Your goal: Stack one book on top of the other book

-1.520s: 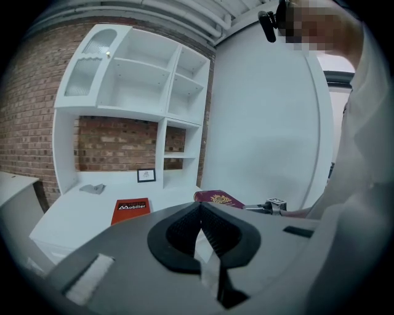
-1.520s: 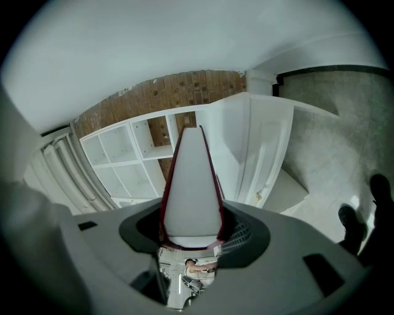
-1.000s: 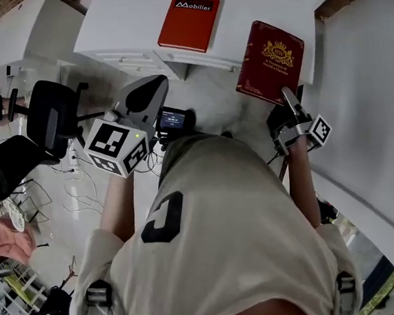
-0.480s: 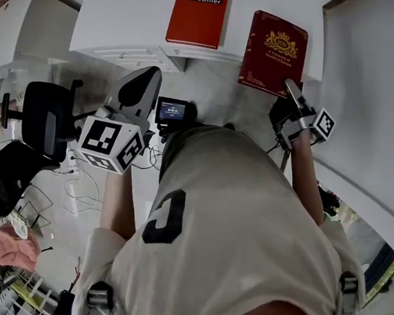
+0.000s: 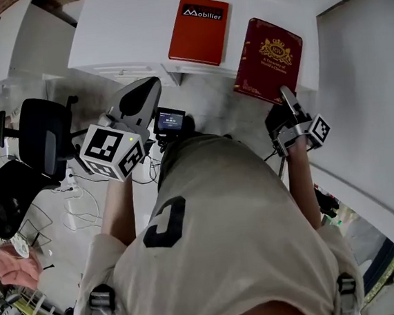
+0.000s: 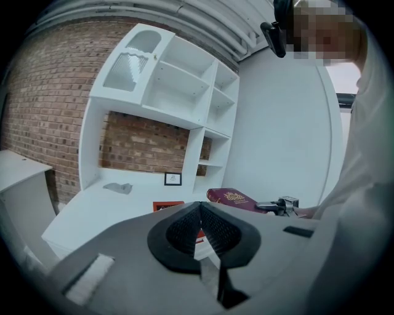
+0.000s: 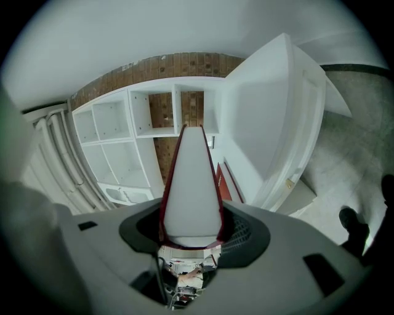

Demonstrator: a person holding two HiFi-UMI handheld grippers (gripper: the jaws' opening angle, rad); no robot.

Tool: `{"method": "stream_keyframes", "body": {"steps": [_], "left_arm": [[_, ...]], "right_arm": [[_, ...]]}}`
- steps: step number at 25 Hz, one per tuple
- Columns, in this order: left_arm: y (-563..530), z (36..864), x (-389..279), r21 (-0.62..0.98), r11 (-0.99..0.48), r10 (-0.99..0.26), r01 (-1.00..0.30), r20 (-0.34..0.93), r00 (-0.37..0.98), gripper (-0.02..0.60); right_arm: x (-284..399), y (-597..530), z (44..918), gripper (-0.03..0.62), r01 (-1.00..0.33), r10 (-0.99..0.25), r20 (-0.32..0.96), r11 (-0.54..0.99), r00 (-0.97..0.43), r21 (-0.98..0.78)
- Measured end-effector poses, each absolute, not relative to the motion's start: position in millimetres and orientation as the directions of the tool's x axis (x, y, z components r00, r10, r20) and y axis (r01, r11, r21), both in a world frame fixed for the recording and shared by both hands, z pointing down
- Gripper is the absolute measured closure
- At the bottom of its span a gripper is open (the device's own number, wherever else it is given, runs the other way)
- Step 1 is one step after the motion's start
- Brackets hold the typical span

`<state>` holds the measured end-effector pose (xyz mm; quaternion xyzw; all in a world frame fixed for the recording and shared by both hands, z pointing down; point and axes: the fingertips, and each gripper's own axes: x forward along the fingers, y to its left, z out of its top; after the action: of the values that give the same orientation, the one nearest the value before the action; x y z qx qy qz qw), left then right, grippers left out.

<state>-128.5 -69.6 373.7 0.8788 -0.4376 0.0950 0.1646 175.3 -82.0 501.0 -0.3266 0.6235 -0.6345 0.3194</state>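
A dark red book with a gold crest lies at the right end of the white desk, its near end jutting past the front edge. My right gripper is shut on that near end; in the right gripper view the book's white page edge fills the gap between the jaws of the right gripper. An orange-red book lies flat on the desk to its left, also seen as the orange-red book. My left gripper hangs in front of the desk, shut and empty.
White shelving stands on the desk against a brick wall. A small framed picture and a crumpled cloth lie at the back. Black office chairs and cables stand on the floor to the left. A white wall rises at right.
Both grippers shifted a little early on and have since held still. The right gripper keeps its hold on the dark red book; the left stays shut and empty.
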Motion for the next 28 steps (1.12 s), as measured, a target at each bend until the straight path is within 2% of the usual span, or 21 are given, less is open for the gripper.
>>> {"method": "stream_keyframes", "body": {"steps": [18, 28], "left_arm": [[-60, 377, -126, 0.211, -0.592, -0.718, -0.778, 0.300, 0.628, 0.578], [-90, 383, -154, 0.236, -0.585, -0.714, -0.776, 0.303, 0.631, 0.578]], "right_arm": [[171, -79, 497, 0.391, -0.008, -0.829, 0.000, 0.005, -0.559, -1.000], [124, -114, 496, 0.391, -0.010, -0.806, 0.024, -0.022, -0.592, -1.000]]}}
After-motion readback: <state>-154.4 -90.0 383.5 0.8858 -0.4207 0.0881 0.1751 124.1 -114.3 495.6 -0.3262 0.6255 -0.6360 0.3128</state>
